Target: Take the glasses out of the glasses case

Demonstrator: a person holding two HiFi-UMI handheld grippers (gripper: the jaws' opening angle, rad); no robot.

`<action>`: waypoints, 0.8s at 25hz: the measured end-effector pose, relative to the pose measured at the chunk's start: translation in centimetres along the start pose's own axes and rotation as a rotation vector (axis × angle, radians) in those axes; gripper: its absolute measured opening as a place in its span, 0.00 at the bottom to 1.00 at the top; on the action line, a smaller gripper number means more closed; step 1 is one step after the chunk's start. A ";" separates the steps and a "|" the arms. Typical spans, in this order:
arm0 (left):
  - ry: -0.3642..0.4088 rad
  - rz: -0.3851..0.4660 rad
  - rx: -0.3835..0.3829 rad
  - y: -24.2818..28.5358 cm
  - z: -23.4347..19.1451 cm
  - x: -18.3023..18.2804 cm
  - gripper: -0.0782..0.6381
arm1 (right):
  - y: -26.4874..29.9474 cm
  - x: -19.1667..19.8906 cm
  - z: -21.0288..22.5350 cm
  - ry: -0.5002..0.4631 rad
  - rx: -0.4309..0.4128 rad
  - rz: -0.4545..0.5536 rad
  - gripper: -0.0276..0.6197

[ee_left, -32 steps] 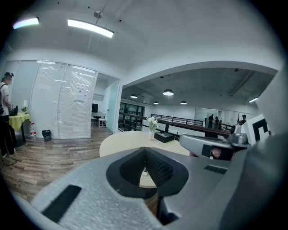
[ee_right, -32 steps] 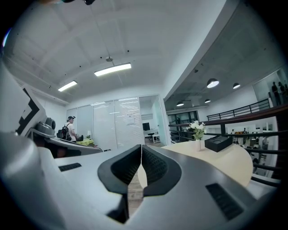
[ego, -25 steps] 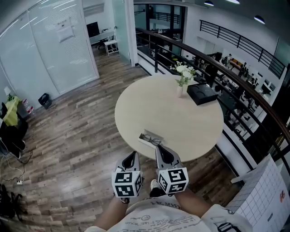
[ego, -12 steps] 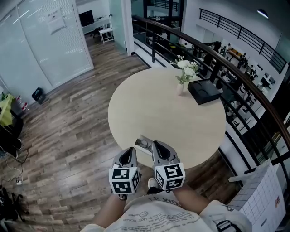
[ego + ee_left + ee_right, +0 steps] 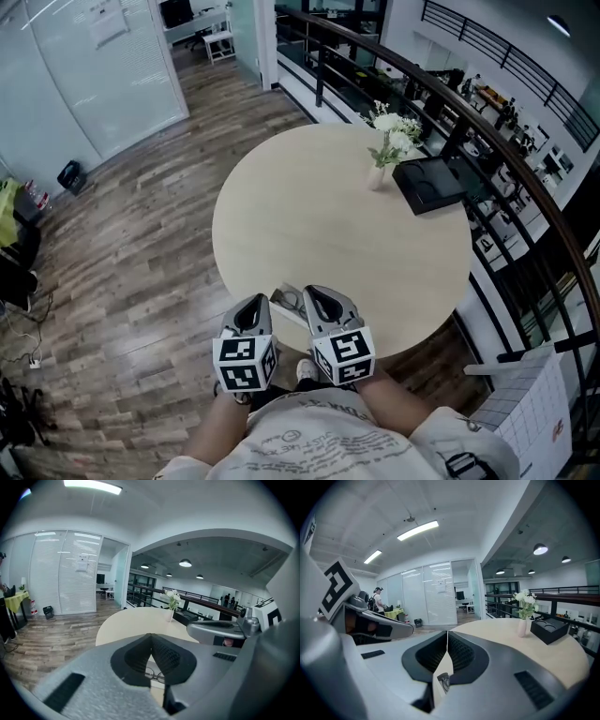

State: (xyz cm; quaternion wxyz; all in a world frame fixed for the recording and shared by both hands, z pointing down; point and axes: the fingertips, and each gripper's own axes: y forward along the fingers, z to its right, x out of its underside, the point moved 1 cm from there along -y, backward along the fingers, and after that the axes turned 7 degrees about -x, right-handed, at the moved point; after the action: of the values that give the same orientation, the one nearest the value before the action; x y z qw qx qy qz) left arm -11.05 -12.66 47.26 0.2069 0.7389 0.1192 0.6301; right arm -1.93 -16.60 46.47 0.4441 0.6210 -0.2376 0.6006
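Glasses case (image 5: 281, 300), near left tongs (image 5: 251, 308), right tongs (image 5: 315, 296)

One round table (image 5: 337, 234) bears four things: one open case (image 5: 284, 305), one pair of glasses (image 5: 154, 673) in it, one vase (image 5: 378, 176) of white flowers, and one black box (image 5: 429, 185) at the far rim. There are two grippers at the table's near edge, the left gripper (image 5: 251, 307) and the right gripper (image 5: 316, 298), and each carries one marker cube, so two cubes in all, one on the left (image 5: 244, 364) and one on the right (image 5: 343, 356). One person (image 5: 375, 599) with a backpack stands far off by the glass wall.
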 end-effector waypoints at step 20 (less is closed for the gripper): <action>0.059 -0.130 0.111 6.7 -1.7 1.8 0.13 | 5.8 9.9 1.7 0.046 -0.108 -0.361 0.07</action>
State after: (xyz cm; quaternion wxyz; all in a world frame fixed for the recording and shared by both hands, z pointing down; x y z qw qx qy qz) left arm -12.99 -17.53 52.11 0.2024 0.7212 0.2077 0.6290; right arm -4.16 -18.55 57.72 0.5827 0.6148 -0.1439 0.5116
